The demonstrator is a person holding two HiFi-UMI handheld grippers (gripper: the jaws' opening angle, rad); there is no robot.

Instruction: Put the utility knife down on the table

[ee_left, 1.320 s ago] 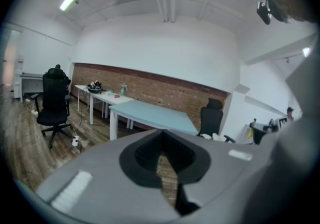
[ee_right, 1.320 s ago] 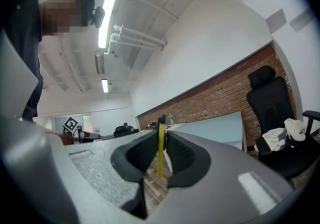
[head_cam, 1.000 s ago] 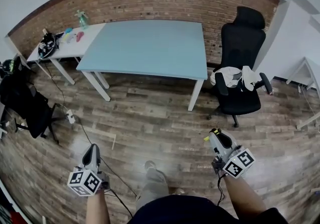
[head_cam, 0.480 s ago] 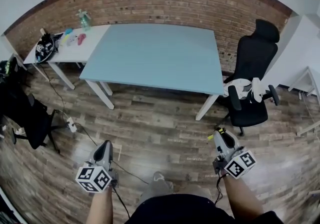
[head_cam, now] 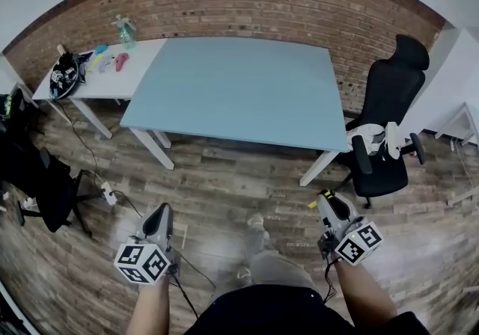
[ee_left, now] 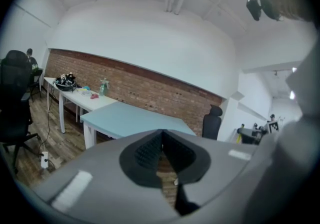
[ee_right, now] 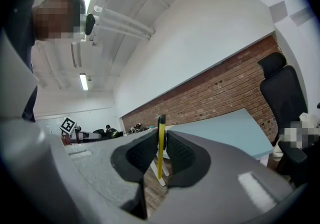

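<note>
Both tongs (head_cam: 163, 211) (head_cam: 324, 198) closed, right clamping utility knife (ee_right: 160, 147)

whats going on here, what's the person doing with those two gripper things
A person stands on the wooden floor facing a light blue rectangular table, with a hand-held gripper in each hand. The right gripper is clamped on a slim yellow utility knife, held edge-on between its pads. The left gripper is shut with nothing in it. The knife is not yet on the table, which lies ahead of both grippers.
</note>
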